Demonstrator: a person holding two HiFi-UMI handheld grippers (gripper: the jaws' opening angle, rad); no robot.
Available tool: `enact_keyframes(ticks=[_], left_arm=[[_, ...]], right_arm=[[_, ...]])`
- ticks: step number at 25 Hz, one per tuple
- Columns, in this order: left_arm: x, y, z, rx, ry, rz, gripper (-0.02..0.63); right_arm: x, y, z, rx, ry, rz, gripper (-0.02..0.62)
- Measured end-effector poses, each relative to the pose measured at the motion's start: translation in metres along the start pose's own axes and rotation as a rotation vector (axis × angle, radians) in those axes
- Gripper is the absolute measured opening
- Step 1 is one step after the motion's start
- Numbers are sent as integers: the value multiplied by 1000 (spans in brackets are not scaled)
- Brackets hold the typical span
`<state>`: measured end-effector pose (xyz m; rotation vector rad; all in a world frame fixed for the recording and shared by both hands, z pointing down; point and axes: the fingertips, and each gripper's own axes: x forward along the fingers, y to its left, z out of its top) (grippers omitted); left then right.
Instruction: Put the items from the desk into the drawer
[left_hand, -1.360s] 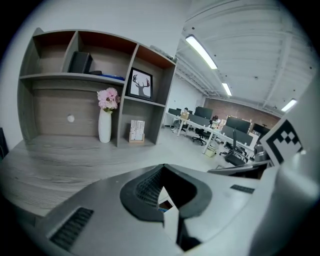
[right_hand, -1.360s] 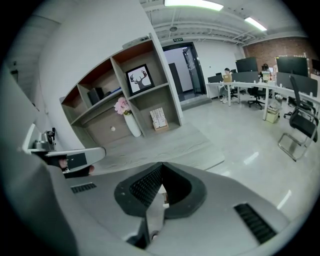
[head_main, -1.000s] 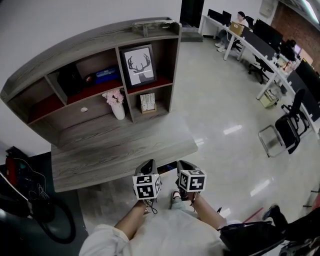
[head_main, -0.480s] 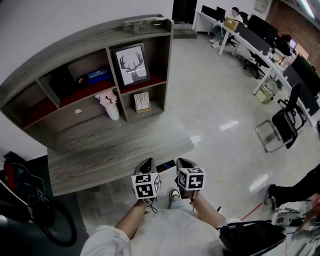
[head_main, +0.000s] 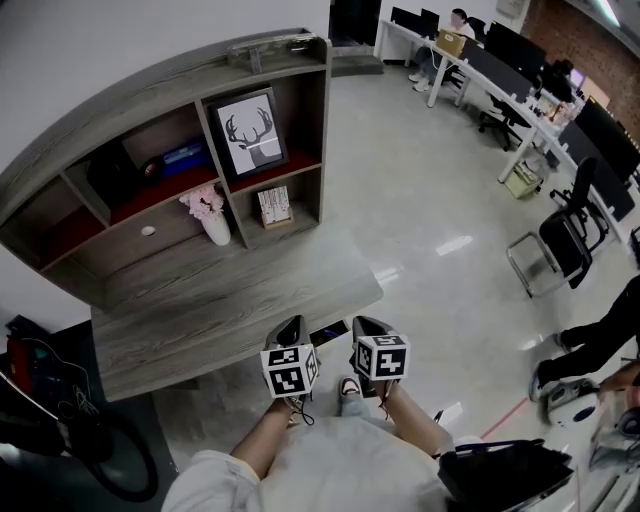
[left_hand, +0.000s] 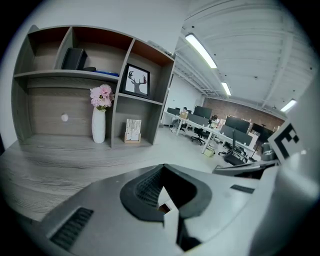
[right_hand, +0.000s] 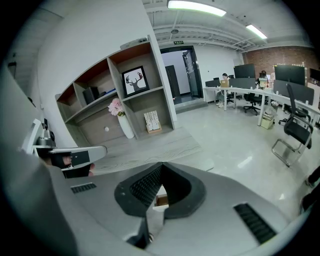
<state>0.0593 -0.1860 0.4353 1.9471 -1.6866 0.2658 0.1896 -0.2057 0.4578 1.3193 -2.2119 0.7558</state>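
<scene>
Both closed on nothing, my left tongs (head_main: 292, 333) and right tongs (head_main: 367, 331) hang side by side at the surface's (head_main: 230, 310) near edge; the flower vase (head_main: 215, 229) stands far back under the shelves (head_main: 150, 112).

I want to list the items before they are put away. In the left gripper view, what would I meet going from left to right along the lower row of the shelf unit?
knob → vase → card stand
</scene>
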Motion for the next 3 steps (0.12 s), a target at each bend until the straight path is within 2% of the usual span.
enact_keyframes(ticks=[3], left_arm=[[2,-4,-1,3,3,-4,-2]], right_arm=[[-1,-5,0,4,-1,-7,-2]])
